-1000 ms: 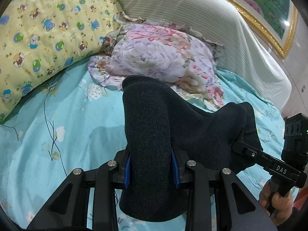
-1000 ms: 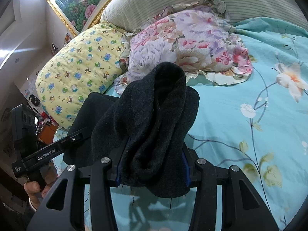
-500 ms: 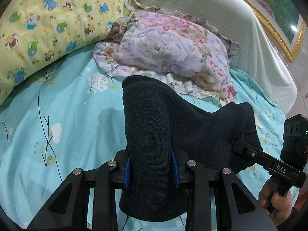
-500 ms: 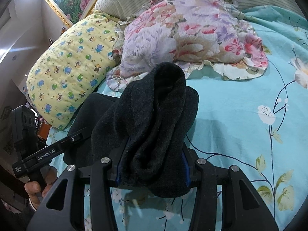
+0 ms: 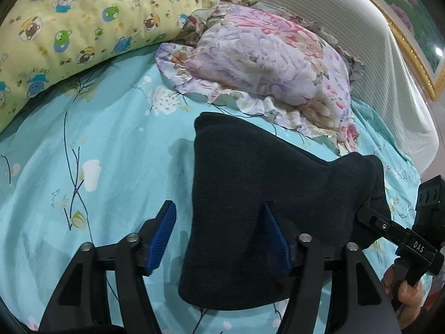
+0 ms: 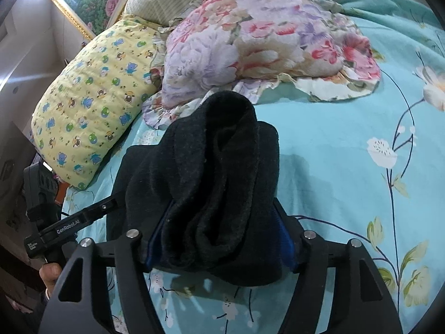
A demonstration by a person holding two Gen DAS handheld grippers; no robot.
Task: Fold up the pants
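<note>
The dark navy pants [image 5: 250, 194] hang bunched between both grippers above the turquoise floral bedsheet [image 5: 111, 144]. My left gripper [image 5: 219, 217] is open: its left blue pad [image 5: 162, 233] stands clear of the cloth, while the cloth still drapes against the right pad [image 5: 275, 236]. My right gripper [image 6: 219, 222] is shut on a thick fold of the pants [image 6: 217, 167], which bulges up between its fingers. The right gripper also shows at the right edge of the left wrist view [image 5: 400, 236], and the left gripper at the left edge of the right wrist view [image 6: 69, 225].
A floral pink-and-lilac pillow [image 5: 272, 58] lies just beyond the pants. A yellow cartoon-print pillow [image 5: 69, 27] lies to its left. A striped headboard cushion [image 5: 361, 27] and a gold-framed picture [image 5: 411, 41] stand behind.
My left gripper has opened; its left pad has come away from the pants. Both grippers moved forward toward the pillows. The right gripper stays shut on the pants.
</note>
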